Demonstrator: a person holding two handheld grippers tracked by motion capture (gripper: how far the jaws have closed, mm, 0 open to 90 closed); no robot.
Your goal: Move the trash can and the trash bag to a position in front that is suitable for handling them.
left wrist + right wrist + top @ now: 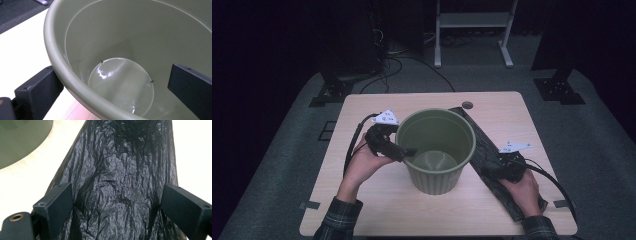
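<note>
Two grippers work mid-worktop [362, 107] from above: the left gripper [408, 151] meets the green bin [437, 150] rim, the right gripper [499, 165] rests on the black bag [484, 145] near the right edge. Left gripper view: fingers [37, 91] spread, straddling the bin's wall [75, 82]. Right gripper view: fingers [56, 205] wide open, flanking the bag [115, 182].

The green bin [436, 150] hides part of the black bag [484, 150] behind it, and the right hand [524, 192] covers the bag's near end.
</note>
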